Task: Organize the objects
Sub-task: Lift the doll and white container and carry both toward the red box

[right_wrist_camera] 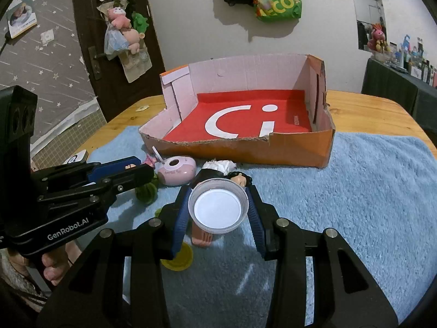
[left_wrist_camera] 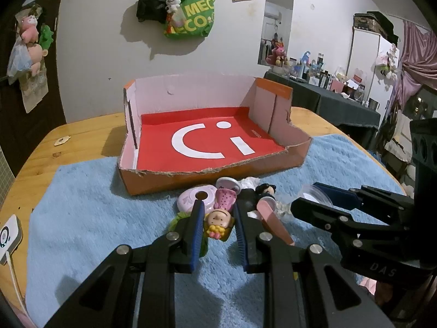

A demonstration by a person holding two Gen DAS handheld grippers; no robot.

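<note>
An orange cardboard box (left_wrist_camera: 218,176) (right_wrist_camera: 300,150) with a red floor and a torn low front wall stands on a blue towel (left_wrist_camera: 82,205) (right_wrist_camera: 368,191). My left gripper (left_wrist_camera: 219,207) (right_wrist_camera: 143,165) is shut on a small doll figurine (left_wrist_camera: 218,222) with a pink dotted hat and yellow flowers, in front of the box. My right gripper (right_wrist_camera: 219,199) (left_wrist_camera: 311,194) is shut on a clear round container (right_wrist_camera: 217,209) (left_wrist_camera: 315,191) with a white bottom, held just right of the left one. Under them lie a pink round case (left_wrist_camera: 191,202) (right_wrist_camera: 176,173) and a black-haired doll (left_wrist_camera: 266,190) (right_wrist_camera: 240,179).
The towel covers a wooden table (left_wrist_camera: 41,150) (right_wrist_camera: 368,109). A green toy (right_wrist_camera: 146,191) and a yellow disc (right_wrist_camera: 179,259) lie on the towel beside the pile. A small white device (left_wrist_camera: 9,235) sits at the table's left edge. A hand (right_wrist_camera: 57,266) holds the left gripper's handle.
</note>
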